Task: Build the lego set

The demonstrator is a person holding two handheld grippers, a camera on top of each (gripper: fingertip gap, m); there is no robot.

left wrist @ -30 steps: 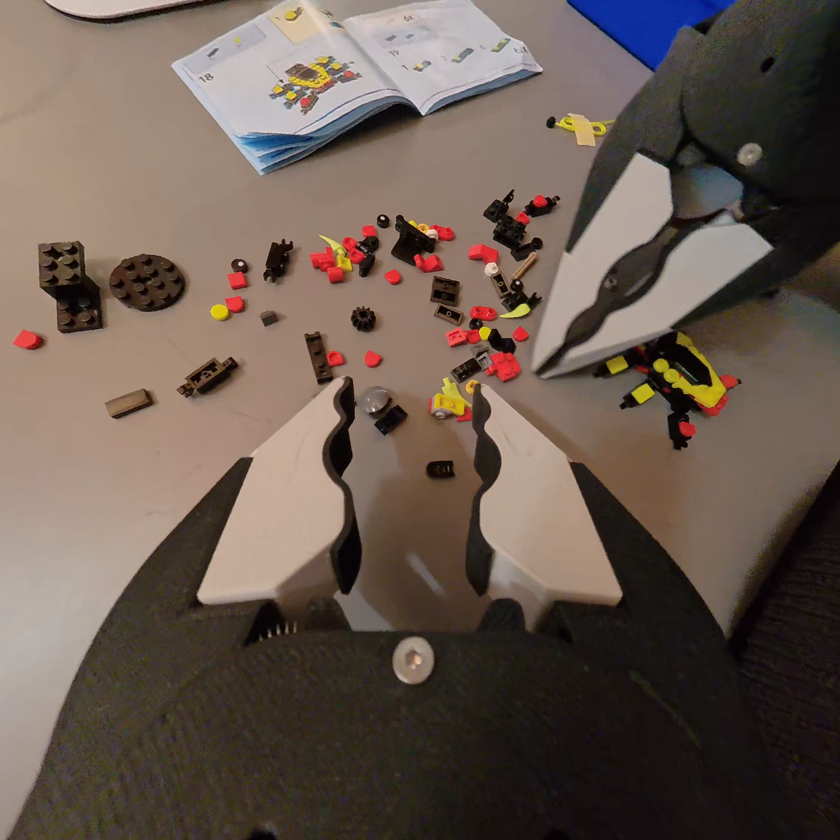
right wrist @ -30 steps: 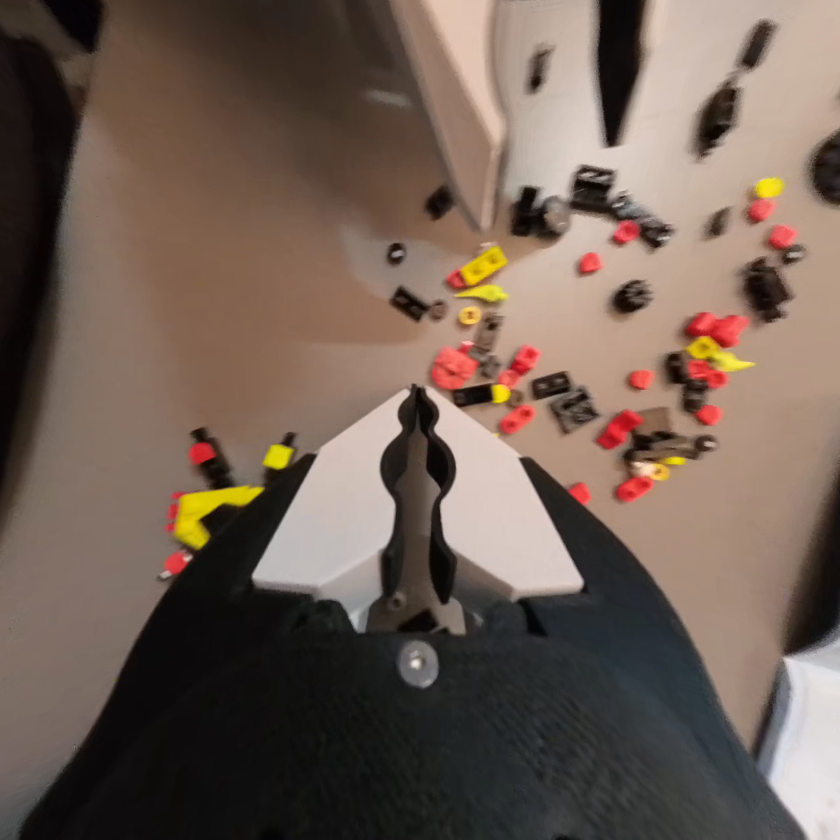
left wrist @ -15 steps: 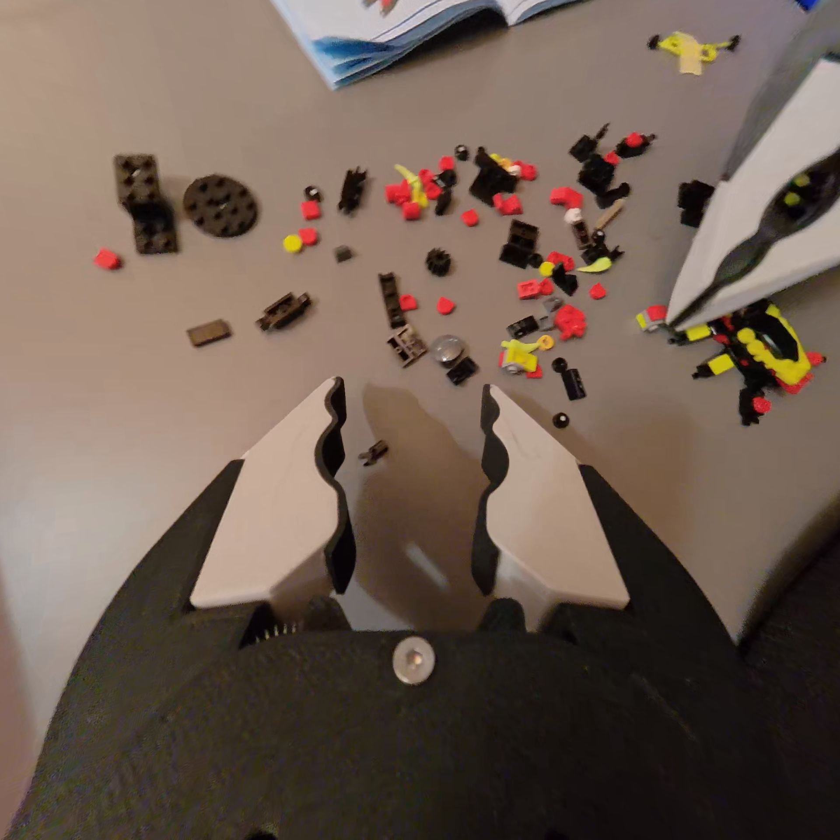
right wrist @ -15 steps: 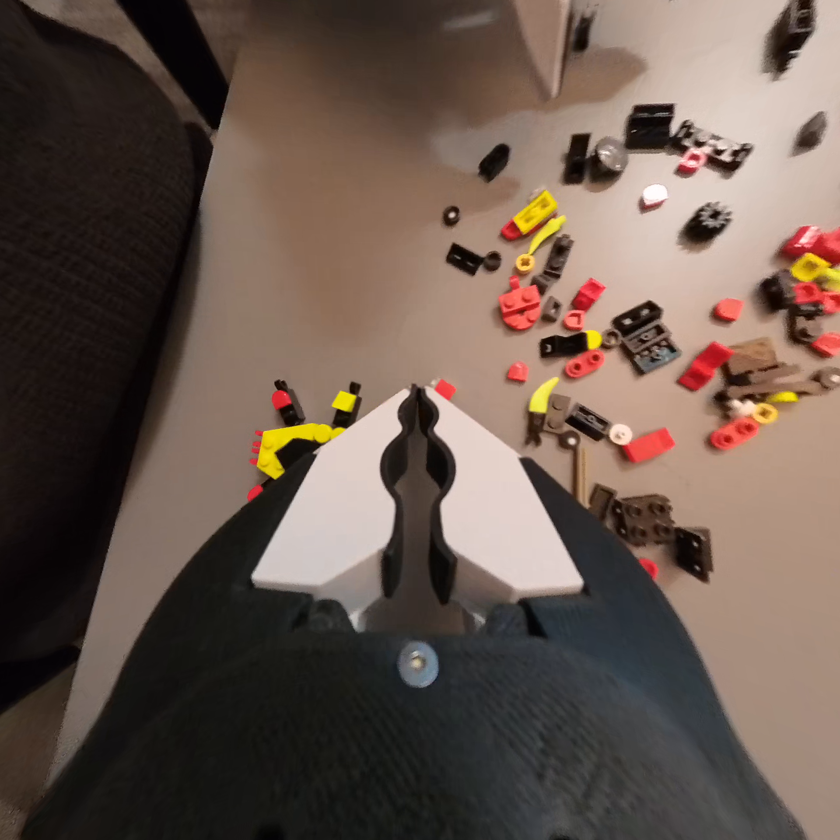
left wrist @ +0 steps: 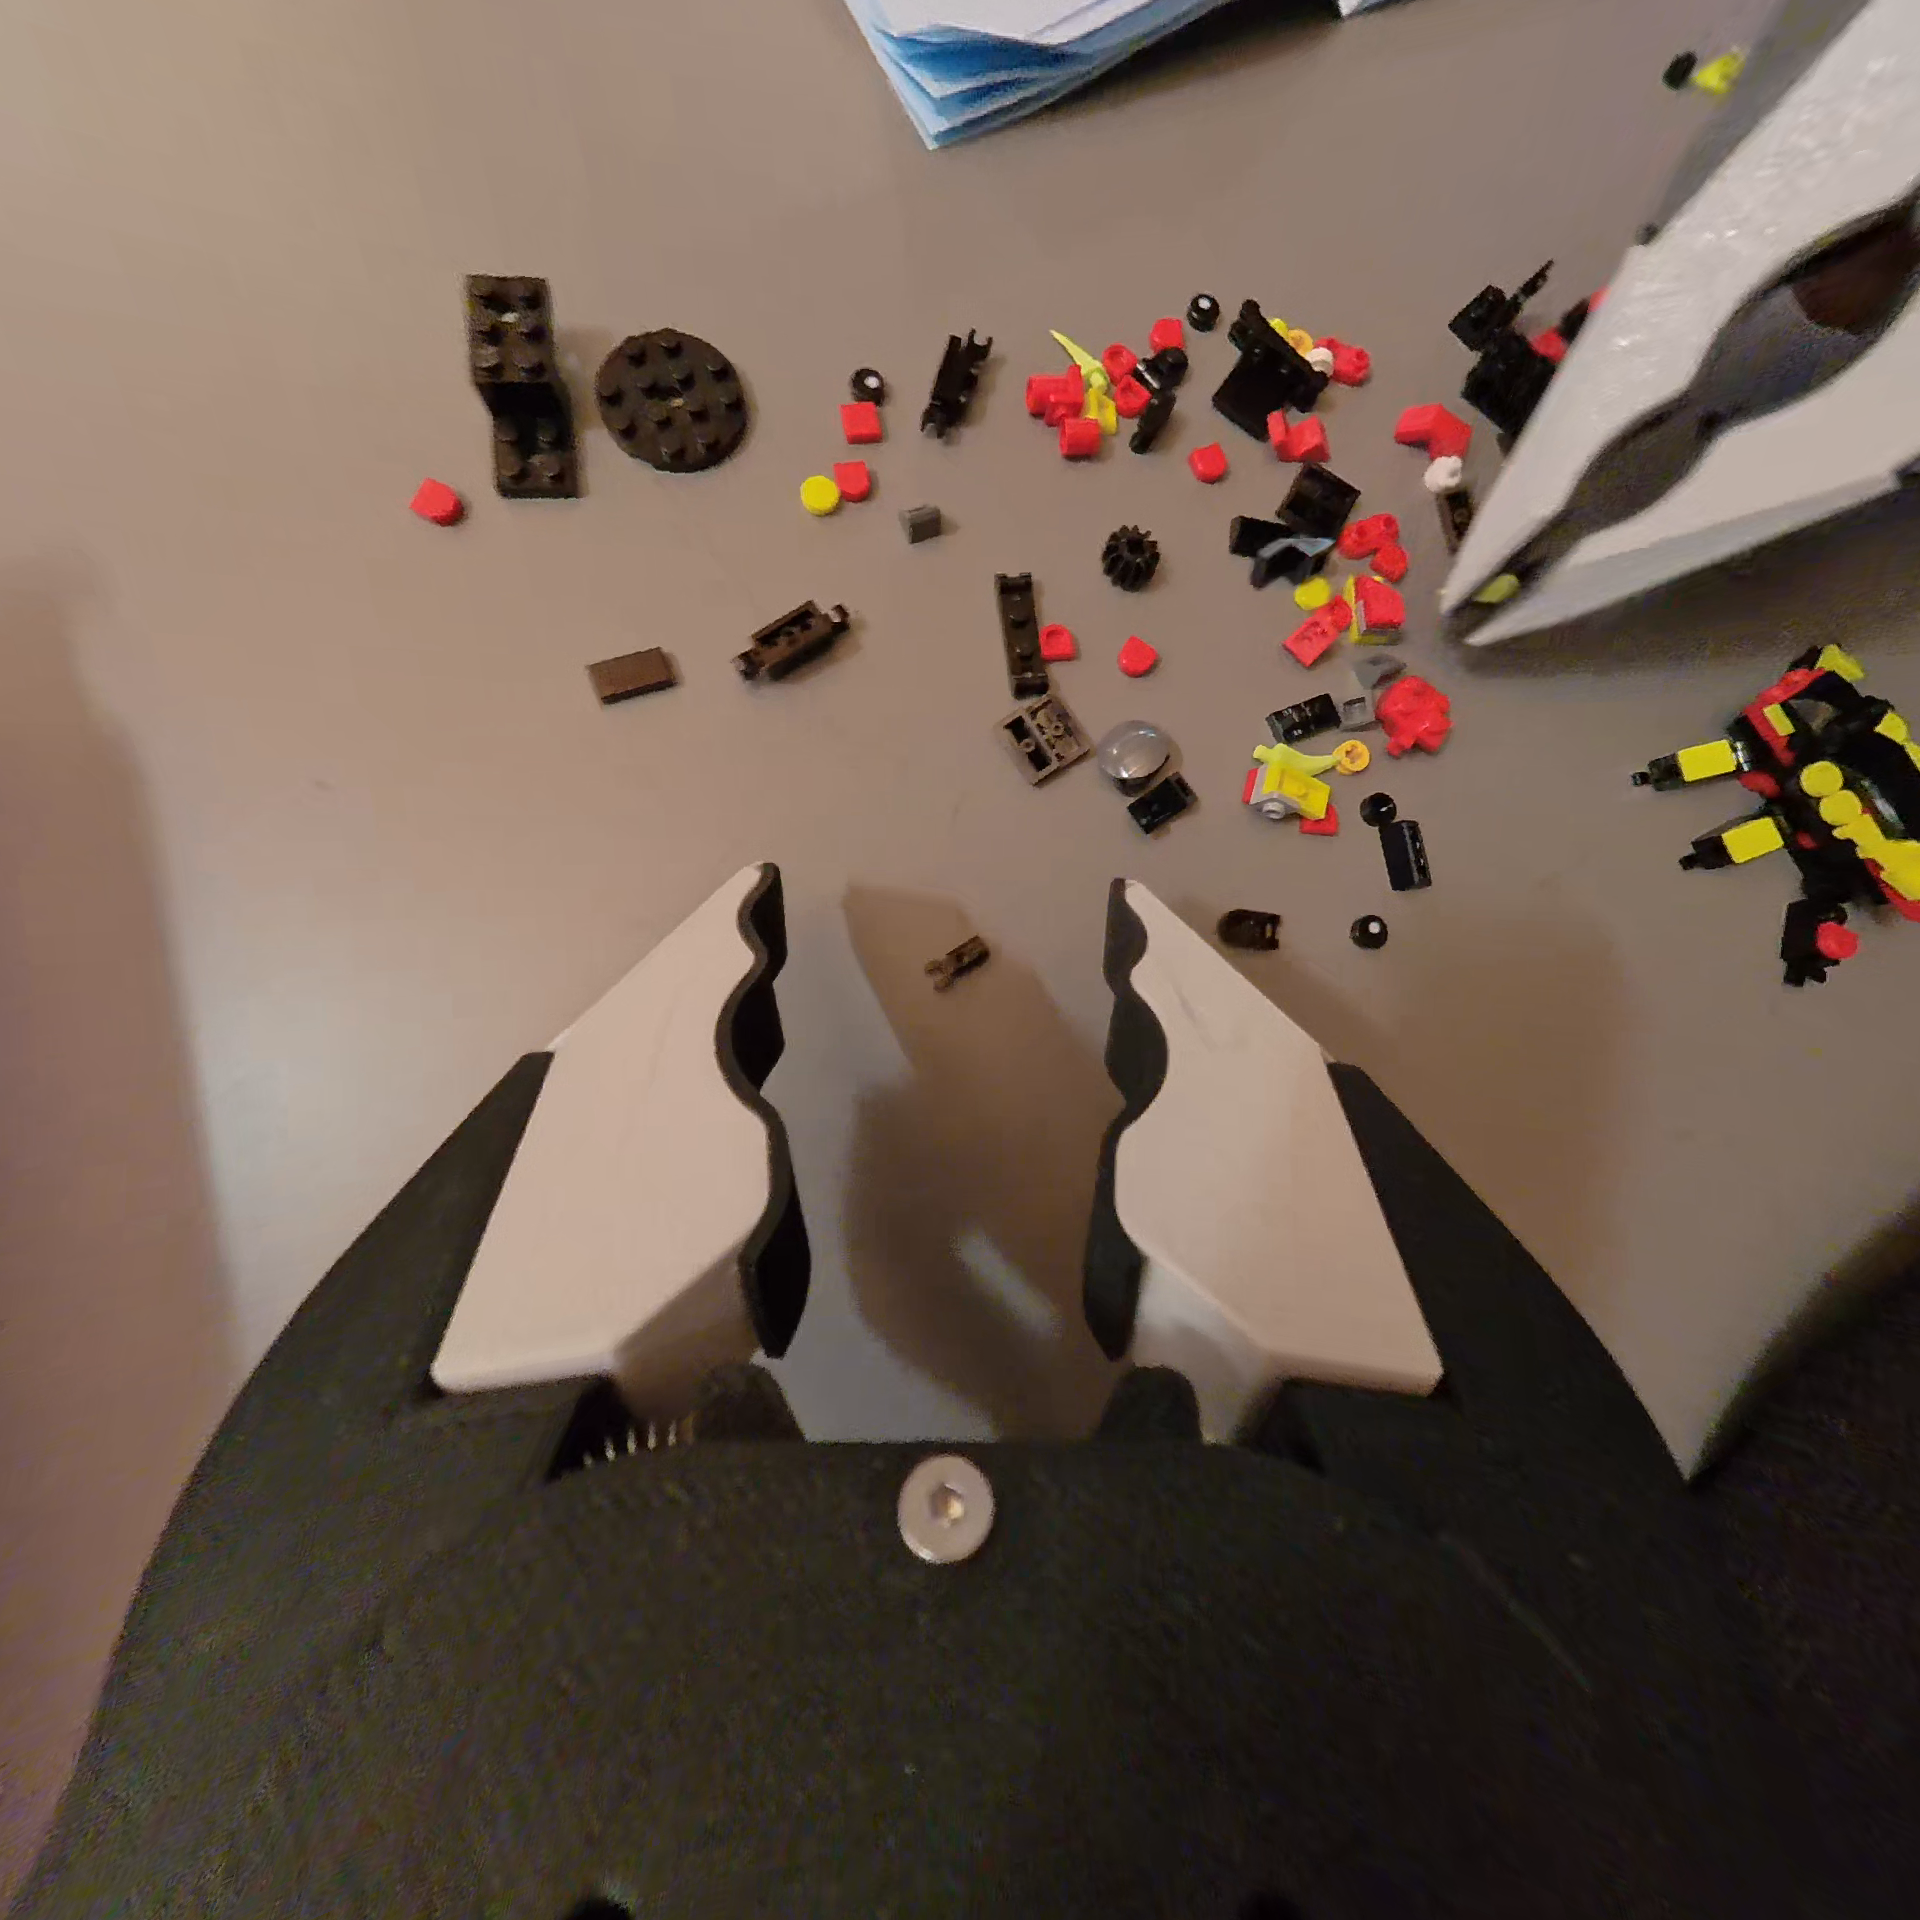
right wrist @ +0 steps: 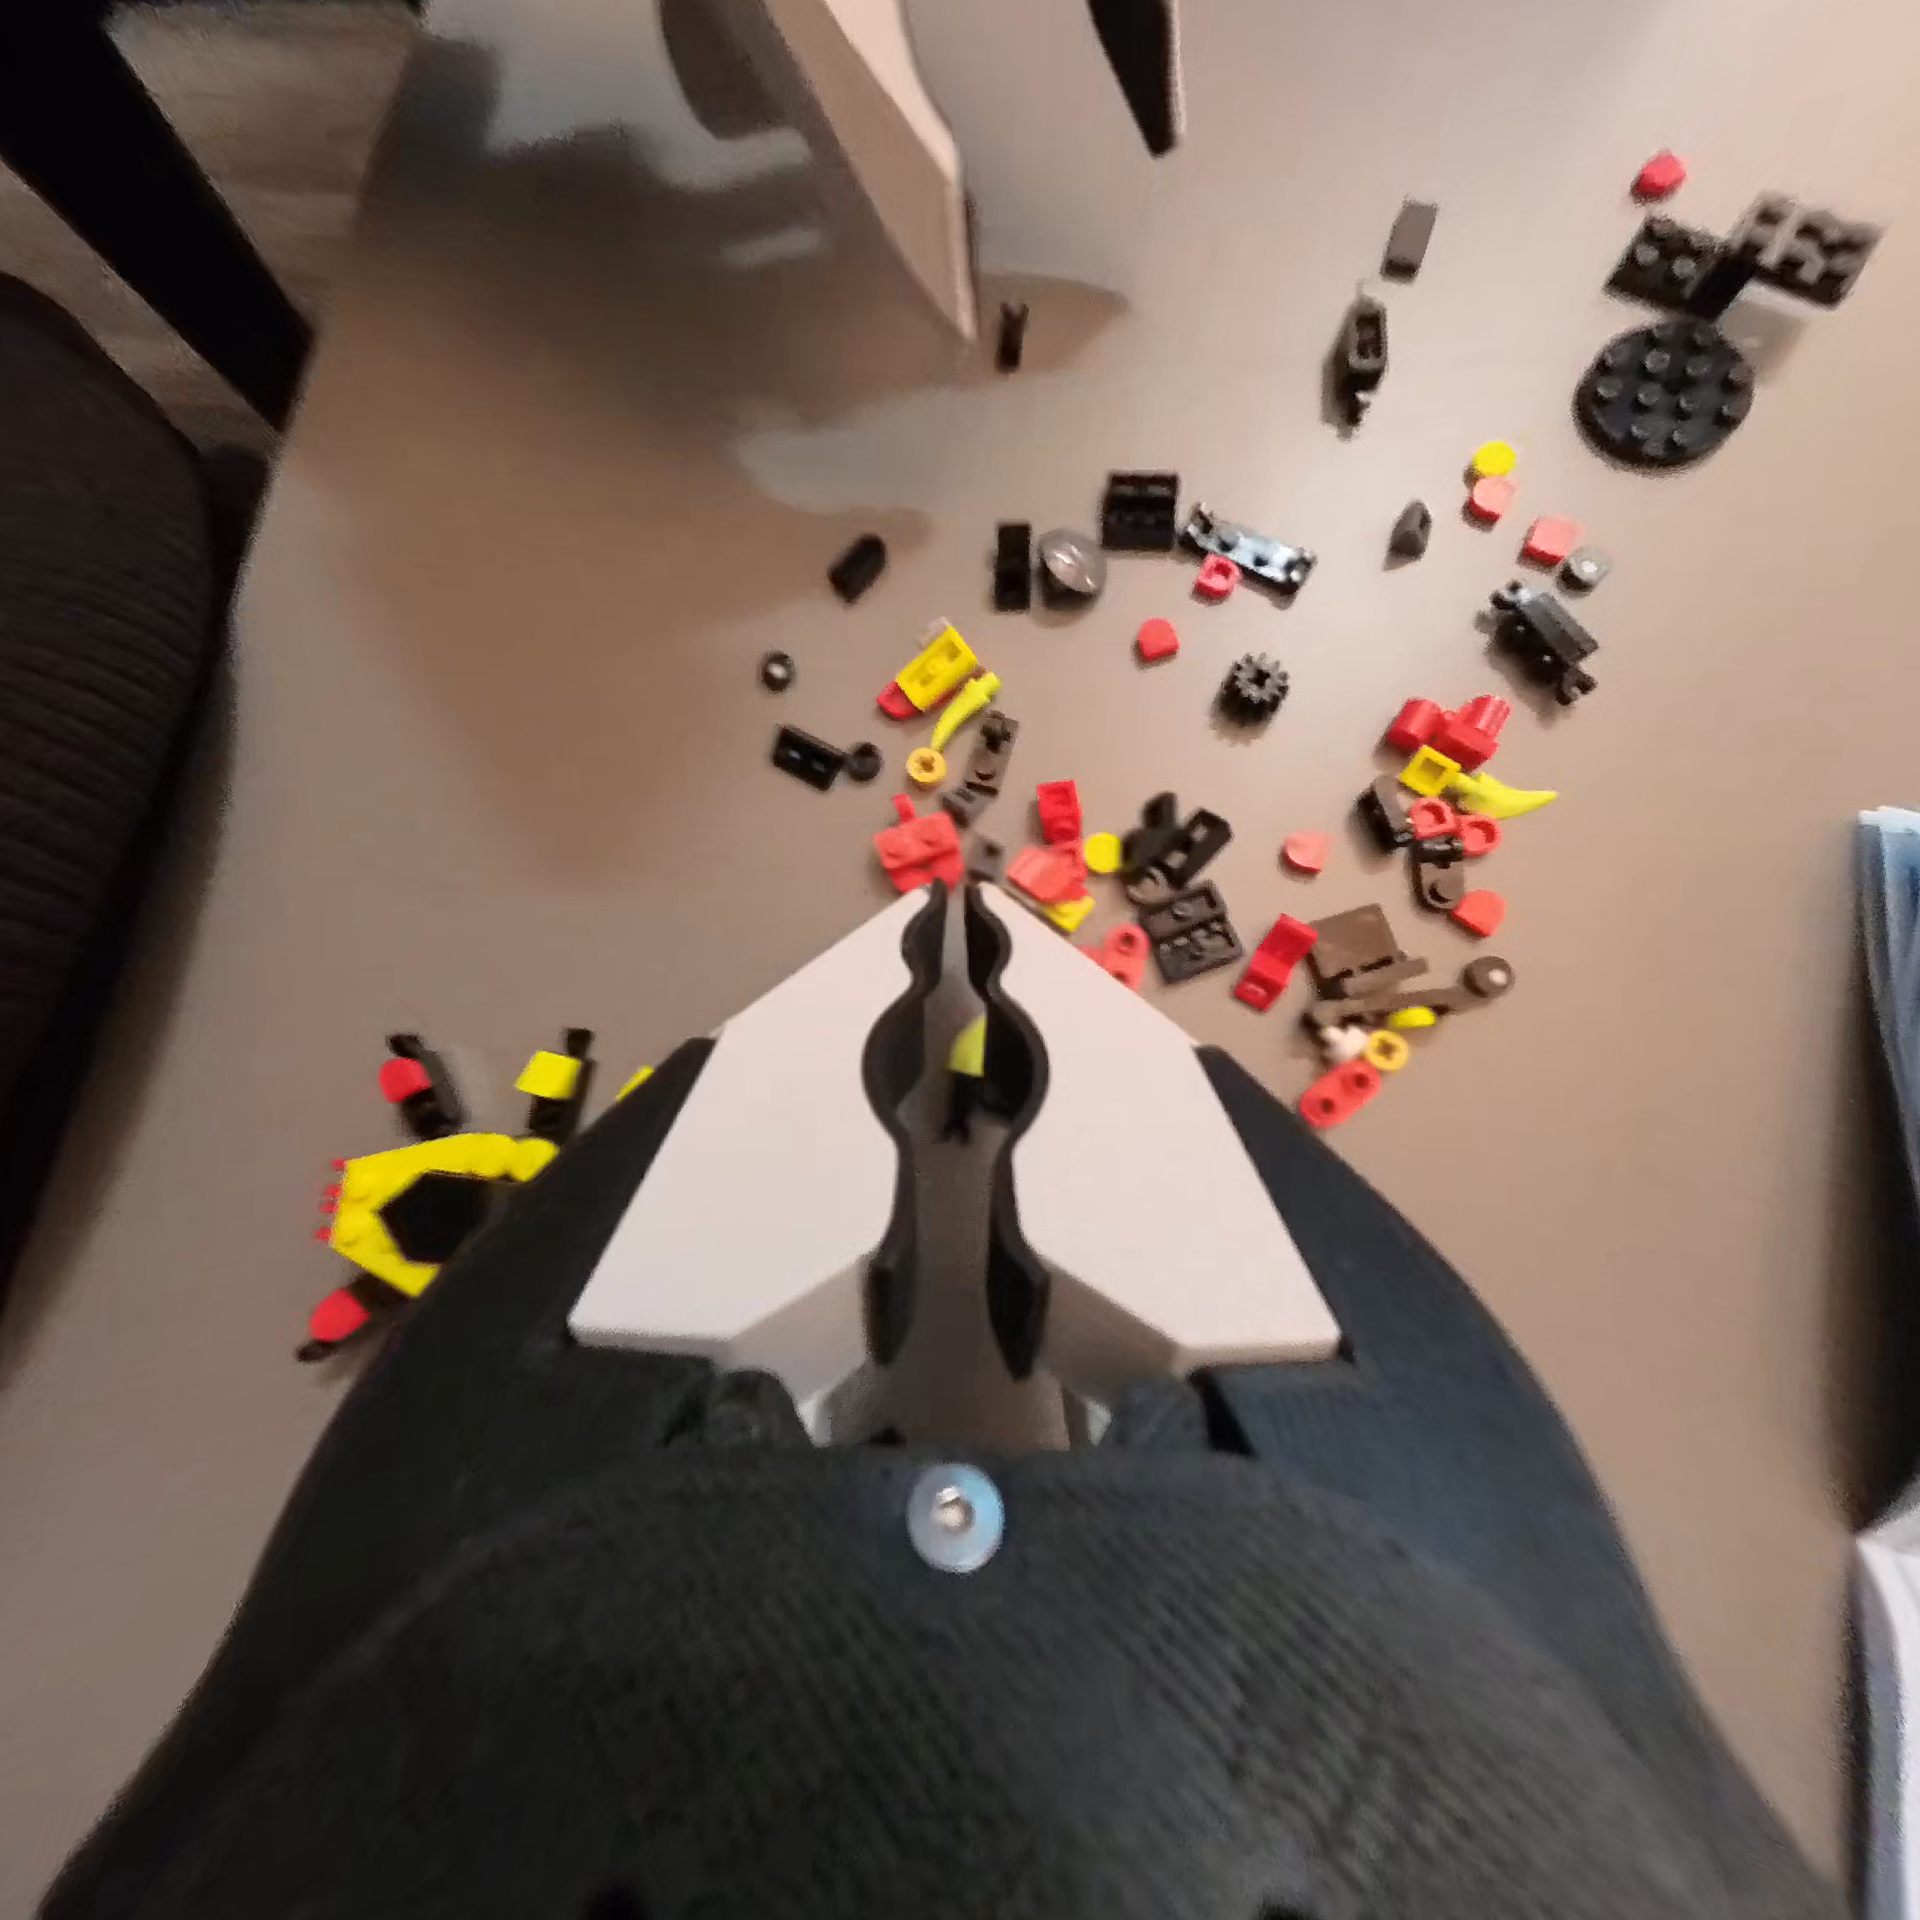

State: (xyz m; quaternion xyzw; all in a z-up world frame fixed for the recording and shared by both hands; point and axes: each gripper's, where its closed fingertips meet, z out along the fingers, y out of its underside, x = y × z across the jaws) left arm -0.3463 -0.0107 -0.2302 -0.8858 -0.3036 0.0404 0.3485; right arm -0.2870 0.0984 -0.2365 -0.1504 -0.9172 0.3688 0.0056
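Loose red, yellow and black lego pieces (left wrist: 1132,561) lie scattered on the grey table (left wrist: 312,831). My left gripper (left wrist: 940,888) is open and empty, low over the table, with a small black clip piece (left wrist: 956,961) lying between its fingers. My right gripper (right wrist: 956,899) is shut, its tips down in the pile; it also shows in the left wrist view (left wrist: 1465,618). A yellow-green claw piece (right wrist: 971,1044) shows through its finger gap; I cannot tell whether it is pinched. The partly built yellow, black and red model (left wrist: 1818,800) lies to the right of the pile, and shows in the right wrist view (right wrist: 416,1216).
A black round plate (left wrist: 670,400) and joined black bricks (left wrist: 520,384) lie at the far left of the pieces. The open blue instruction booklet (left wrist: 1039,62) lies beyond them. The table's near edge (left wrist: 1766,1351) runs at the right, with dark fabric (right wrist: 83,727) past it. The black round plate (left wrist: 670,400) is about 11 cm from my left fingertips. It turns up in the right wrist view (right wrist: 1665,378) as well.
My left gripper has drawn back towards me, still open; the black clip piece now lies between its fingers. My right gripper has moved from beside the model onto the pile.
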